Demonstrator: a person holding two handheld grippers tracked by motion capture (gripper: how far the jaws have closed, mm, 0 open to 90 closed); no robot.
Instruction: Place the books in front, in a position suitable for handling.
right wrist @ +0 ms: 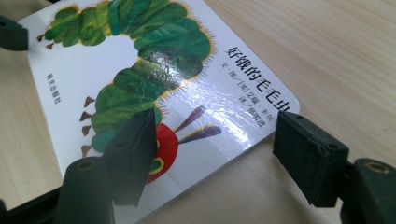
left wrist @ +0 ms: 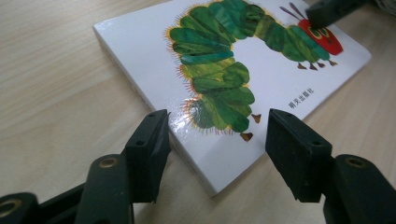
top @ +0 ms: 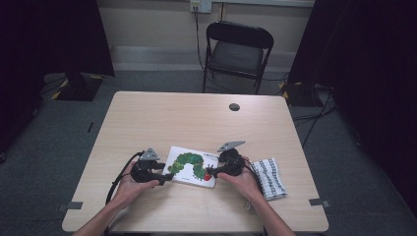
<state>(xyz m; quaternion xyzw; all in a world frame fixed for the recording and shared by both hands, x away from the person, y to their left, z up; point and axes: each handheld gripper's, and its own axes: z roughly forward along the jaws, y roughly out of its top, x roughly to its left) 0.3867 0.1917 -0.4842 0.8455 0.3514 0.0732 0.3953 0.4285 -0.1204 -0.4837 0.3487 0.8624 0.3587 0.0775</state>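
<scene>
A white board book (top: 192, 166) with a green caterpillar on its cover lies flat on the wooden table (top: 196, 118), near the front. My left gripper (top: 169, 176) is at the book's left end. In the left gripper view its jaws (left wrist: 218, 126) stand open astride the book's (left wrist: 261, 79) near corner, without pressing on it. My right gripper (top: 210, 172) is at the book's right end. In the right gripper view it (right wrist: 215, 126) is open, with one jaw over the caterpillar's red head on the book (right wrist: 140, 56) and the other just past the book's rounded corner.
A folded black-and-white checked cloth (top: 270, 178) lies just right of the right hand. A black folding chair (top: 237, 51) stands beyond the table's far edge. A small round dark cap (top: 234, 106) sits in the tabletop at the back.
</scene>
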